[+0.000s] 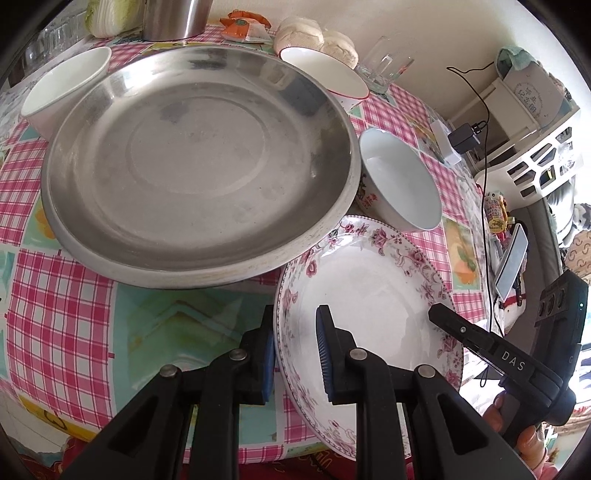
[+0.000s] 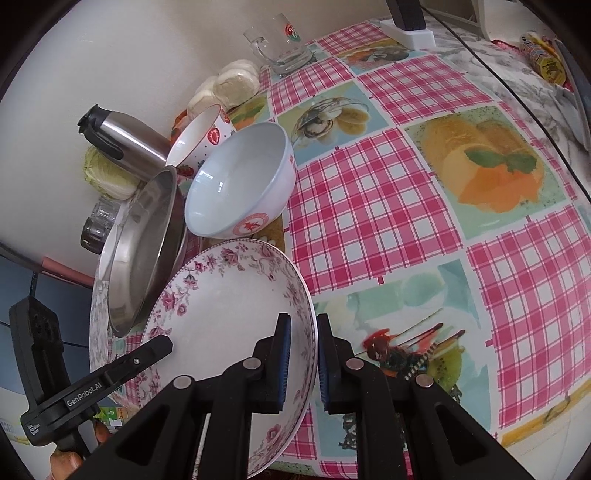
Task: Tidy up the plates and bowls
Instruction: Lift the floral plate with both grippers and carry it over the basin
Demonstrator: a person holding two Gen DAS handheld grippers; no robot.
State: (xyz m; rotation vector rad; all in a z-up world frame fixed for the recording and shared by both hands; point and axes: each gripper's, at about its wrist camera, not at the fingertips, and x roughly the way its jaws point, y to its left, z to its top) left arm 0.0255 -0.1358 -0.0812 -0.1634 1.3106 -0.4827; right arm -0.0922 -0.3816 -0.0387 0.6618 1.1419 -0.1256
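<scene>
A white plate with pink flowers (image 1: 373, 291) lies at the table's near edge; it also shows in the right wrist view (image 2: 229, 314). My left gripper (image 1: 295, 354) straddles its left rim, jaws a little apart, not pressing. My right gripper (image 2: 303, 362) straddles its right rim, also slightly apart; its finger (image 1: 465, 332) shows in the left wrist view. A large steel pan (image 1: 199, 162) sits behind the plate. A white bowl with red marks (image 2: 240, 181) stands beside the pan. Two more white bowls (image 1: 66, 85) (image 1: 325, 74) stand farther back.
A steel flask (image 2: 122, 136), cabbage (image 2: 107, 177), buns (image 2: 236, 81) and a glass mug (image 2: 280, 44) line the wall. A power strip (image 2: 406, 33) and cable lie at the far side. The checked tablecloth (image 2: 406, 206) stretches to the right.
</scene>
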